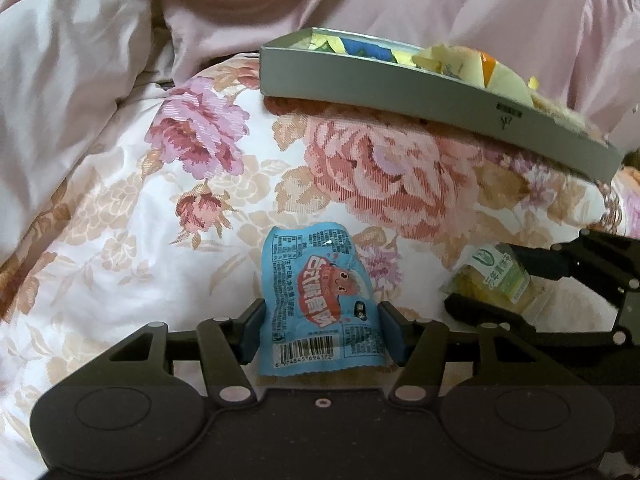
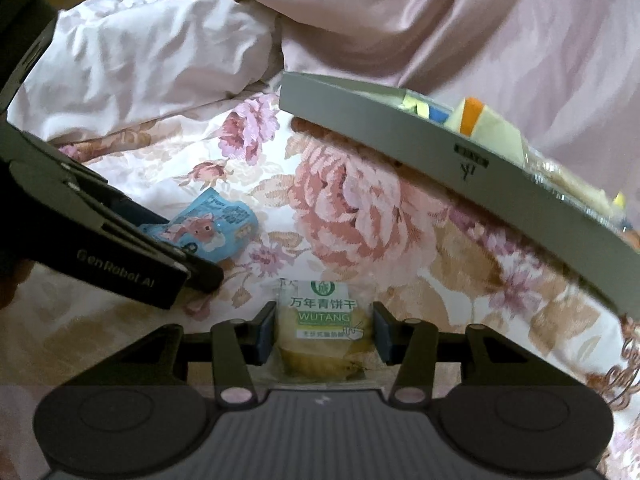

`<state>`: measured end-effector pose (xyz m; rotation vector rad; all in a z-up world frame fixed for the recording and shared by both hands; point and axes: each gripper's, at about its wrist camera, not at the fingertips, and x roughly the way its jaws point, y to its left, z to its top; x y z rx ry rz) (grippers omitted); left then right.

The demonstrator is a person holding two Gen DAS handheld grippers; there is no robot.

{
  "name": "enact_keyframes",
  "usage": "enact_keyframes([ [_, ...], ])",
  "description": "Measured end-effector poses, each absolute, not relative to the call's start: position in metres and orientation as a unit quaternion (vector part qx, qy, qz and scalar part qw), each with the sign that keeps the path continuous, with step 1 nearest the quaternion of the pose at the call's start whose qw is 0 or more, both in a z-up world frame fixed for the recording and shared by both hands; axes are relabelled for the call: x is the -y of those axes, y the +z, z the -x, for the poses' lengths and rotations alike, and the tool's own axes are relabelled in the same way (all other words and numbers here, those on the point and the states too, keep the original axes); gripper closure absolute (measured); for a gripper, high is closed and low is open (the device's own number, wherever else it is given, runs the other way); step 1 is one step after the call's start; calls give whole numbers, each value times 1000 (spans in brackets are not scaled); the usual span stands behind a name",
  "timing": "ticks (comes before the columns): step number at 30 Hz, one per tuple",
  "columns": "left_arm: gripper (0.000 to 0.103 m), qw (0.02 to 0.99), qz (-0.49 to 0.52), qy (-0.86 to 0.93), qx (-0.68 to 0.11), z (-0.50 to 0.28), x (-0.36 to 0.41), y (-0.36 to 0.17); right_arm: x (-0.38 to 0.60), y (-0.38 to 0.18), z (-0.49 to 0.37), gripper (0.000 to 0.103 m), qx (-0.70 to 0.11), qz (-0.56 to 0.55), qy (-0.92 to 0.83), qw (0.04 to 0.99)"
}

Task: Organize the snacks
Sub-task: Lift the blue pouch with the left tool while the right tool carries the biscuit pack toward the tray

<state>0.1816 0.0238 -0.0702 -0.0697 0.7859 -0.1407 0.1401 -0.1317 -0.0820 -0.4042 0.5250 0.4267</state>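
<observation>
My left gripper [image 1: 321, 330] is shut on a blue snack packet [image 1: 320, 300] with a cartoon print and a barcode, just above the floral bedspread. It also shows in the right wrist view [image 2: 212, 232], held by the left gripper [image 2: 168, 248]. My right gripper [image 2: 325, 334] is shut on a clear biscuit packet [image 2: 325, 328] with a green and white label; the same packet [image 1: 496, 280] and the right gripper [image 1: 492, 280] show at the right of the left wrist view. A grey tray [image 1: 400, 92] holding several snacks lies ahead on the bed, also seen in the right wrist view [image 2: 380, 132].
The floral bedspread [image 1: 160, 220] covers the bed under both grippers. A rumpled pink quilt [image 1: 100, 40] rises behind and left of the tray, also in the right wrist view [image 2: 160, 60].
</observation>
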Motion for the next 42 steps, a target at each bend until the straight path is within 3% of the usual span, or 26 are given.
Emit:
enact_keyframes([
  [16, 43, 947, 107, -66, -297, -173, -36, -46, 131, -68, -131, 50, -161, 205, 191, 946],
  [29, 43, 975, 93, -55, -196, -213, -35, 30, 128, -26, -152, 50, -31, 173, 183, 967],
  [42, 42, 969, 94, -64, -218, -302, -17, 45, 126, -10, -213, 50, -18, 157, 138, 978],
])
